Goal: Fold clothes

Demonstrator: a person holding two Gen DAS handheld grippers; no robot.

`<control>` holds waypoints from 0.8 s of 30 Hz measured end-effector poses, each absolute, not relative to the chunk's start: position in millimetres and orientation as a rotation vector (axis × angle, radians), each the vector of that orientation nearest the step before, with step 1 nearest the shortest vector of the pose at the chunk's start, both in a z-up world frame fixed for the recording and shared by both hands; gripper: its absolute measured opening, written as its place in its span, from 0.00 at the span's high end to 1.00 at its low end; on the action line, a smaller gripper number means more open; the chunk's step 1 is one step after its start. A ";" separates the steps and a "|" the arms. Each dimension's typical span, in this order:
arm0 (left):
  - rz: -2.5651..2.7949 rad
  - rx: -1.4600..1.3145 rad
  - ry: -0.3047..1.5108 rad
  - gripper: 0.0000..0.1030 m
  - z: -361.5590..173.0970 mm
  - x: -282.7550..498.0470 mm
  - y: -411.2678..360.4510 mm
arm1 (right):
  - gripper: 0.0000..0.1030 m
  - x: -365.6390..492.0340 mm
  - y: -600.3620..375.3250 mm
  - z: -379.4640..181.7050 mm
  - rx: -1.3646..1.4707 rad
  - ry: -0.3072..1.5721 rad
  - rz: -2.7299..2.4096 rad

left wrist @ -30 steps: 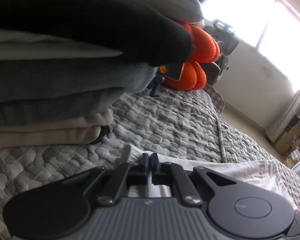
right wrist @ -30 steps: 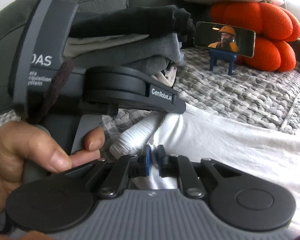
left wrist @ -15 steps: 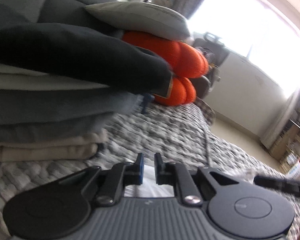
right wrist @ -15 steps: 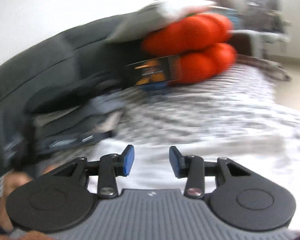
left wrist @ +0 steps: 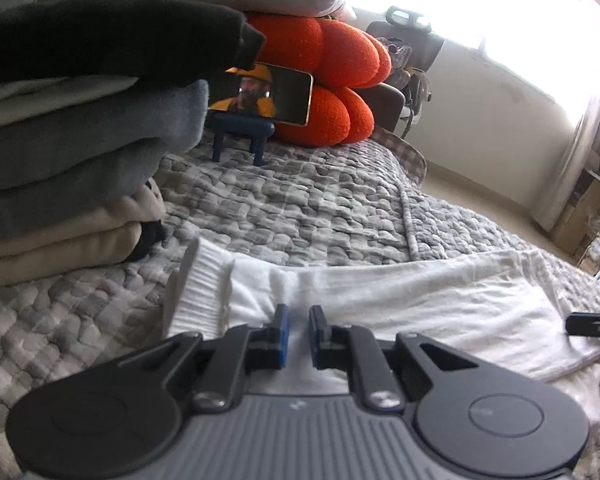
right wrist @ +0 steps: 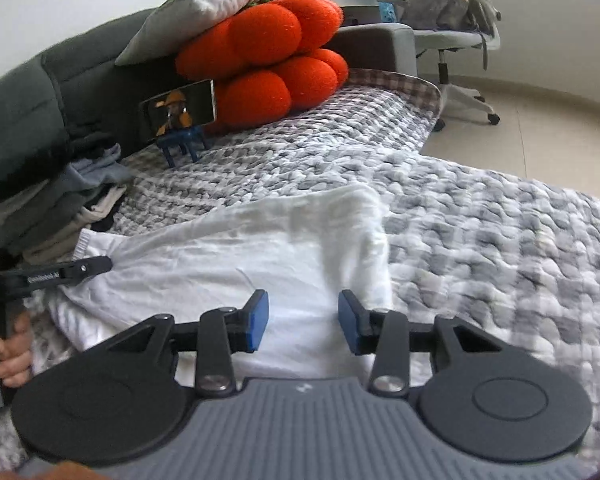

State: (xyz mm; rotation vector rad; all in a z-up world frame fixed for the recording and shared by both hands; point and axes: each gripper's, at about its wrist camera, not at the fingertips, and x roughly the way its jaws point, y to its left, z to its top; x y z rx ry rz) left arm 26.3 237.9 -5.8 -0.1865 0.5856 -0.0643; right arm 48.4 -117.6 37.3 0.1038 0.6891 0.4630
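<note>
A white garment point(left wrist: 380, 296) lies folded flat on the quilted bed, its ribbed cuff point(left wrist: 204, 280) toward the clothes stack. My left gripper point(left wrist: 299, 330) hovers just over its near edge, jaws a narrow gap apart with nothing pinched. My right gripper point(right wrist: 303, 320) stands wide open above the same white garment point(right wrist: 240, 248), holding nothing. A stack of folded clothes point(left wrist: 80, 140) in black, grey and beige rises at the left, close to the cuff. From the right wrist view the left gripper point(right wrist: 100, 265) shows side-on at the garment's left end, held by a hand point(right wrist: 12, 360).
A phone on a blue stand point(right wrist: 180, 114) stands on the grey quilt point(right wrist: 480, 240) before orange plush cushions point(right wrist: 268, 64) and a pillow point(right wrist: 220, 4). An office chair point(right wrist: 448, 36) and the floor lie beyond the bed's far edge.
Both grippers were shut on the white garment's cuff end a second ago; both have let go. The right one swung right and opened wide, and the left drew back slightly.
</note>
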 end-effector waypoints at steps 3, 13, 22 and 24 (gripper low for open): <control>-0.050 -0.148 0.568 0.89 1.1 22.0 228.7 | 0.58 40.2 -132.3 39.4 0.110 0.678 0.458; -0.152 -0.066 0.535 0.83 23.8 -3.9 154.8 | 0.67 22.5 -157.6 33.1 0.141 0.681 0.430; -0.236 -0.078 0.556 0.79 18.2 -14.6 110.5 | 0.78 20.9 -163.3 25.4 0.172 0.669 0.420; -0.231 -0.075 0.565 0.79 12.0 -12.9 108.3 | 0.80 20.0 -164.7 25.1 0.185 0.671 0.424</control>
